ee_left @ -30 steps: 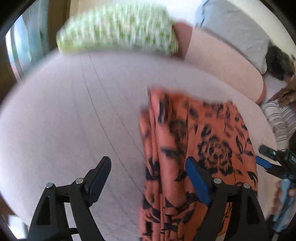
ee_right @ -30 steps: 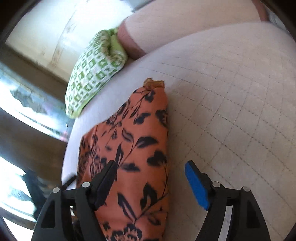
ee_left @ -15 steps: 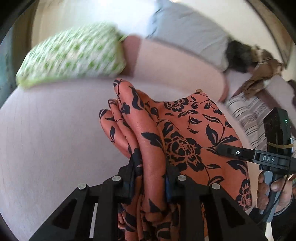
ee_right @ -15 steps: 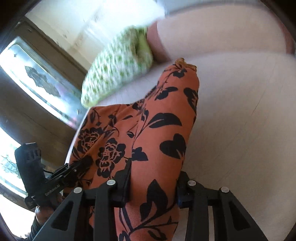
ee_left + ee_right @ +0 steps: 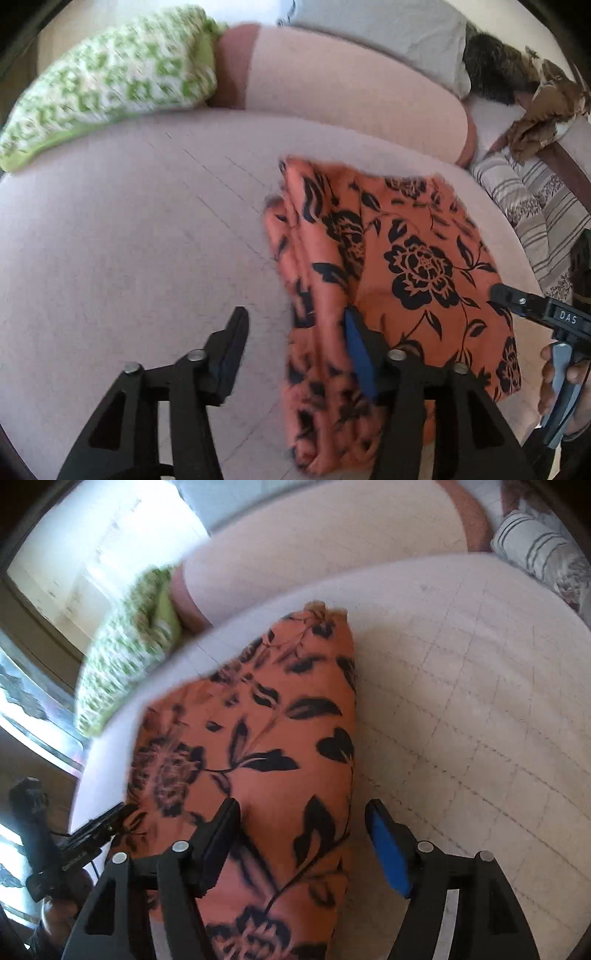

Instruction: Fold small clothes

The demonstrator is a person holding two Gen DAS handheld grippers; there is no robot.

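Orange floral garment (image 5: 399,280) lies folded on the pale quilted bed surface (image 5: 129,240), near its front edge.

Left gripper (image 5: 295,332): jaws have just been opening and stand apart, nothing pinched. The left finger is over bare bedding; the blue-padded right finger is over the garment's bunched left edge. Most of the cloth lies right of this gripper.

Right gripper (image 5: 303,823): jaws have just been opening, now wide, nothing clamped. The garment's right-hand fold (image 5: 258,738) runs up between the fingers; the left finger is over the cloth, and the blue-padded right finger is clear of it, over bare quilt.

Left wrist view only: stacked layered folds along the garment's left edge; a grey cloth (image 5: 388,33), a dark furry heap (image 5: 495,74) and a brown patterned cloth (image 5: 543,107) at the far right; the right gripper's tip and the hand (image 5: 550,384) on its handle.

Both views: green-and-white patterned pillow (image 5: 110,85), pink bolster (image 5: 351,92), striped bedding (image 5: 535,206).

Right wrist view only: bright window (image 5: 22,709) at left, and the left gripper's handle held low at left.

No containers in view.
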